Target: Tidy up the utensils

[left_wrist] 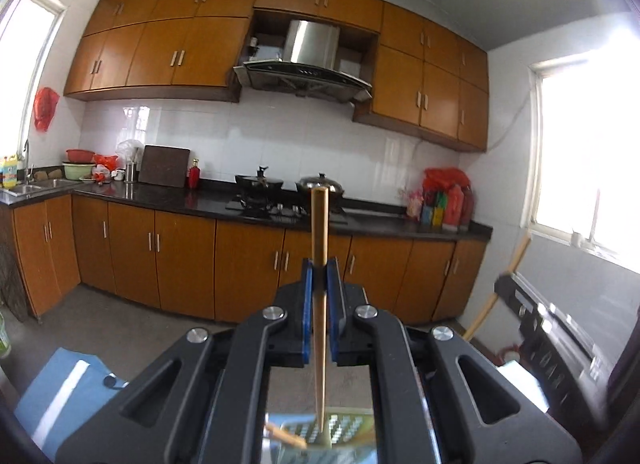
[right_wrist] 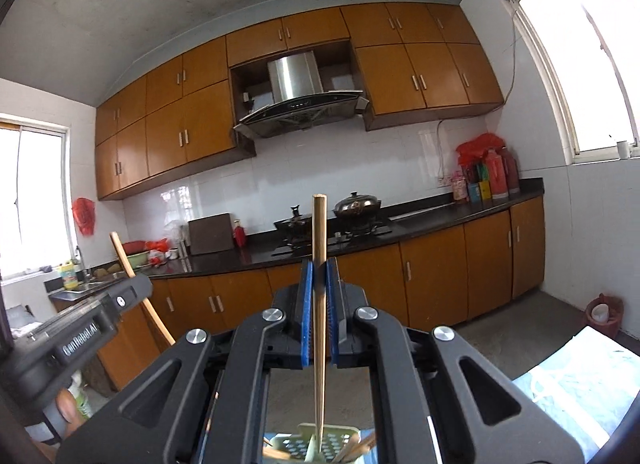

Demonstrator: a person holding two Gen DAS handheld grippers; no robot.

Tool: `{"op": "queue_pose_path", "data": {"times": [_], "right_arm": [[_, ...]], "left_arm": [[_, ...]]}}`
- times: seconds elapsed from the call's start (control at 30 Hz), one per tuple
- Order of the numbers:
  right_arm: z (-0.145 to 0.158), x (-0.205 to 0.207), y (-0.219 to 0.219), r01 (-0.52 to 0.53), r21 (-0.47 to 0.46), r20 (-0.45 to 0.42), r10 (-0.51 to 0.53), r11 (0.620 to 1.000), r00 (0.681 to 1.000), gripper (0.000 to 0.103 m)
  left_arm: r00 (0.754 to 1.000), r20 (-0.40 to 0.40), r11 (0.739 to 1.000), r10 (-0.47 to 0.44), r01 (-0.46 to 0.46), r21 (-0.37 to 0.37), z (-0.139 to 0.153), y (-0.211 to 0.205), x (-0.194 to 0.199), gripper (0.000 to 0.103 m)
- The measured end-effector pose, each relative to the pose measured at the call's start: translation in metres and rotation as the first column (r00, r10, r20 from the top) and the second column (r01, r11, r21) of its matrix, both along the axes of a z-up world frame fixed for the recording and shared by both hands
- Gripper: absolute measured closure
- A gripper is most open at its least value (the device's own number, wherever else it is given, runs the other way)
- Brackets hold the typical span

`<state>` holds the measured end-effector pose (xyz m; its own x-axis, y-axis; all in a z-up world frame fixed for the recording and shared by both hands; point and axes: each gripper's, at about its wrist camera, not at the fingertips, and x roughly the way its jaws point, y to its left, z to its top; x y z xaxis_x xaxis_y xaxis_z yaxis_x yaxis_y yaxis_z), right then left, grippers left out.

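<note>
Left wrist view: your left claw [left_wrist: 320,264] was clenched on an upright wooden chopstick [left_wrist: 320,224], its thin end hanging above the perforated utensil holder [left_wrist: 340,430] below. In the right wrist view, your right claw [right_wrist: 319,268] likewise gripped a second chopstick [right_wrist: 319,232] over that holder [right_wrist: 304,444], where more sticks lay. Beyond both stood the dark counter [right_wrist: 420,224] with its covered wok [right_wrist: 357,204].

Left tool [right_wrist: 132,296] body, white lettering on its side: "GenRobot.AI", partly blurred
Bottles and cartons on the tabletop [right_wrist: 440,220]: labels too small to read
</note>
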<state>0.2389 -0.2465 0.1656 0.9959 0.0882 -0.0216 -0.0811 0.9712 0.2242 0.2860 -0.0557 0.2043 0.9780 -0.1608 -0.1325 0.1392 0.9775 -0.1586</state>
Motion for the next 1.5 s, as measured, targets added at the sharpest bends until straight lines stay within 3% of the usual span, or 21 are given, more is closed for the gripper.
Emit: {"op": "queue_pose_path", "data": {"times": [0.2,0.4,0.57,0.77,1.0,1.07,1.13,1.3,1.37,1.43,1.5], "right_arm": [[-0.035,0.027,-0.001,0.023,0.021,-0.059,-0.022,1.0,0.998,0.096],[-0.058,0.031,0.001,0.013,0.021,-0.12,-0.011,1.0,0.993,0.096],[-0.066,0.03,0.003,0.007,0.011,-0.166,-0.005,1.0,0.986,0.095],[-0.059,0.023,-0.001,0.011,0.004,-0.179,-0.01,1.0,0.984,0.095],[-0.044,-0.003,-0.008,0.032,0.016,-0.165,-0.029,0.999,0.986,0.094],[-0.04,-0.013,-0.009,0.032,0.01,-0.16,-0.03,0.999,0.987,0.086],[-0.036,-0.027,-0.011,0.032,0.001,-0.143,-0.031,0.999,0.989,0.068],[-0.029,-0.069,-0.011,-0.013,-0.029,-0.113,0.01,1.0,0.993,0.067],[-0.03,-0.091,-0.011,-0.037,-0.032,-0.105,0.033,0.999,0.994,0.061],[-0.032,-0.109,-0.011,-0.052,-0.043,-0.103,0.047,0.998,0.994,0.048],[-0.036,-0.128,-0.009,-0.064,-0.061,-0.1,0.057,0.996,0.993,0.039]], "left_arm": [[1.0,-0.005,1.0,0.02,-0.02,-0.018,-0.029,0.0,0.028,0.095],[0.997,-0.079,1.0,0.008,-0.01,-0.024,-0.064,0.003,0.04,0.095],[0.989,-0.148,1.0,0.005,-0.003,0.015,-0.085,-0.002,0.046,0.095],[0.982,-0.187,0.999,0.021,-0.013,0.044,-0.09,0.001,0.042,0.075],[0.983,-0.179,0.998,0.042,-0.034,0.051,-0.077,0.013,0.016,0.066],[0.984,-0.171,0.998,0.048,-0.039,0.056,-0.074,0.018,0.004,0.064],[0.984,-0.17,0.997,0.058,-0.048,0.062,-0.071,0.024,-0.008,0.063],[0.98,-0.189,0.997,0.062,-0.052,0.059,-0.071,0.047,-0.05,0.053],[0.978,-0.2,0.997,0.061,-0.048,0.067,-0.074,0.055,-0.07,0.048],[0.977,-0.21,0.997,0.043,-0.03,0.067,-0.078,0.062,-0.094,0.043],[0.977,-0.209,0.997,0.035,-0.021,0.069,-0.083,0.068,-0.115,0.029]]}}
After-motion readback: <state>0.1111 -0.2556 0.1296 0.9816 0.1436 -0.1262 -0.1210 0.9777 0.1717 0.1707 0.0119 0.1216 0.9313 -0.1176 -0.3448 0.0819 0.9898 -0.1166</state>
